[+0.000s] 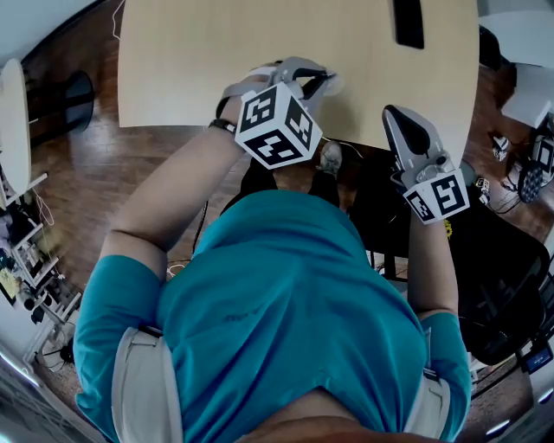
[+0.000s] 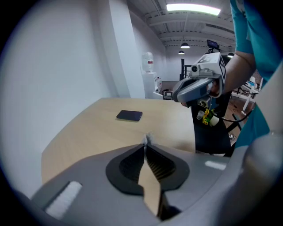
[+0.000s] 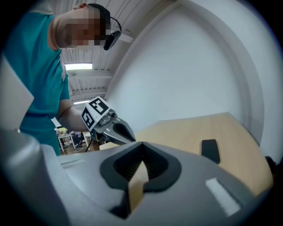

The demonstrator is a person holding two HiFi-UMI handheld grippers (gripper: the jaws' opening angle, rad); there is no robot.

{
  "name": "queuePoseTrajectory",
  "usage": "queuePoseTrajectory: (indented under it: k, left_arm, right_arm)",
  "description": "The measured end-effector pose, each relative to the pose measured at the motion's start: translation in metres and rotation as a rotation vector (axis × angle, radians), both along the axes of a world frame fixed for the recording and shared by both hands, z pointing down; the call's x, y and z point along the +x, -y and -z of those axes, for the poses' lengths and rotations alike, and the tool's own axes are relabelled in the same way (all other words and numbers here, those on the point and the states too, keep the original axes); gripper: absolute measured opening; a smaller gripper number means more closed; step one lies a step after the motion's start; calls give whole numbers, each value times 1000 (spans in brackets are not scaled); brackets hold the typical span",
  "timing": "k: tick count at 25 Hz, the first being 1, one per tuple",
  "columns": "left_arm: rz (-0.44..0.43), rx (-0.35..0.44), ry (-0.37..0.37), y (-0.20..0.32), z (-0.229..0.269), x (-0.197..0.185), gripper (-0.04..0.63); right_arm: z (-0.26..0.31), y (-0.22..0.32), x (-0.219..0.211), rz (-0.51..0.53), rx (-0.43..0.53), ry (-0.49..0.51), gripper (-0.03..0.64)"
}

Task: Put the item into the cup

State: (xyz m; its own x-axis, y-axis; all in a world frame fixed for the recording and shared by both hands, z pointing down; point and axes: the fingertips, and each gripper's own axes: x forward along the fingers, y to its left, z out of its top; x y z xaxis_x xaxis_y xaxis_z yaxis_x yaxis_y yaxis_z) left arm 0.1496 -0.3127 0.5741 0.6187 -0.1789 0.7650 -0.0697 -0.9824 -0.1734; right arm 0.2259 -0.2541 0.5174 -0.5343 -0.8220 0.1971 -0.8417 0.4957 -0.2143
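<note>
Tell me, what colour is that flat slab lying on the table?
Black; the slab shows best in the left gripper view, on the pale wooden table.

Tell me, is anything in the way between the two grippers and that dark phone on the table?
Nothing visible does. Only bare table lies between the phone and the left gripper and right gripper, both shut and empty. No cup shows in any view.

Holding left hand-held gripper (image 1: 313, 83) over tabletop (image 1: 190, 60) edge at 12 o'clock, right hand-held gripper (image 1: 395, 115) off it at 2 o'clock.
</note>
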Motion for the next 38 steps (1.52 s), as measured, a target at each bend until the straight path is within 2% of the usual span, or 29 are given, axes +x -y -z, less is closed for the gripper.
queuePoseTrajectory:
  k: [9,13,17,27,30,32,33,38]
  left_arm:
    - [-20,-7,70,-4,-28,6,25]
    - [-21,-18,72,-3,-30,5,28]
    - [-19,-16,66,-2,-29,6,98]
    - [-1,-4,38,-2,-21,1,100]
    - [16,13,-1,2,-14,-1,88]
    - [23,14,-53,2,-4,-2,5]
    - [24,7,-80,1,0,-4,5]
    - [105,-99,-223,-9,15,-18,5]
  right_arm:
    - [-2,-5,1,7,7,3,2]
    - [-2,-4,1,5,4,7,2]
    - [-2,-5,0,6,2,9,2]
    - [1,-6,-1,5,7,10,2]
    - [1,-5,-2,4,8,9,2]
    - [2,-4,-2,4,10,8,2]
    - [3,-4,-2,4,11,9,2]
    - [7,-5,0,-2,10,14,2]
